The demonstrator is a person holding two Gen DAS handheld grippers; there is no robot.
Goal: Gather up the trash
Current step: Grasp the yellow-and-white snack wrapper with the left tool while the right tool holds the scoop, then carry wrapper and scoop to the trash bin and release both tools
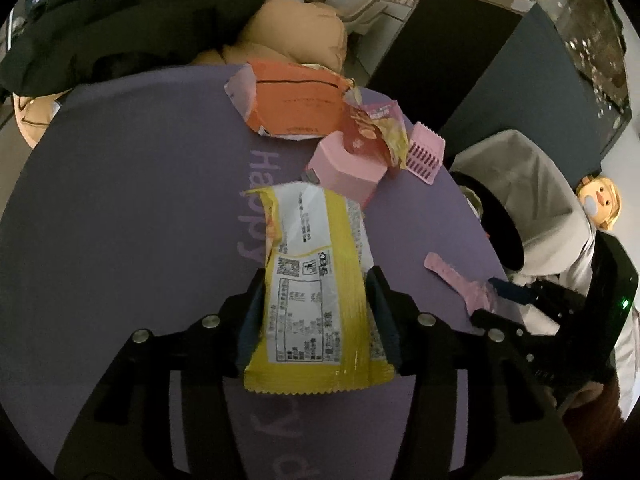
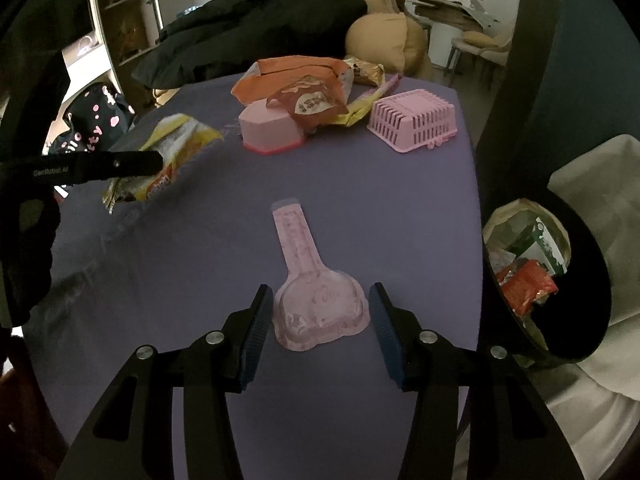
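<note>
My left gripper (image 1: 316, 284) is shut on a yellow and white snack wrapper (image 1: 312, 280) and holds it above the purple tablecloth (image 1: 140, 200); the wrapper also shows in the right wrist view (image 2: 168, 152). My right gripper (image 2: 318, 304) is open, its fingers on either side of a flat pink plastic blister pack (image 2: 316, 304) lying on the cloth. An orange wrapper (image 2: 288, 76), a red-brown wrapper (image 2: 312, 102) and other wrappers lie in a heap at the far end. The trash bin (image 2: 560, 280) stands at the right, with wrappers inside.
A pink box (image 2: 268, 128) and a pink slotted basket (image 2: 414, 120) sit at the far end of the table. A black jacket (image 2: 260, 28) and beige cushions (image 2: 380, 36) lie behind. The table's right edge is next to the bin.
</note>
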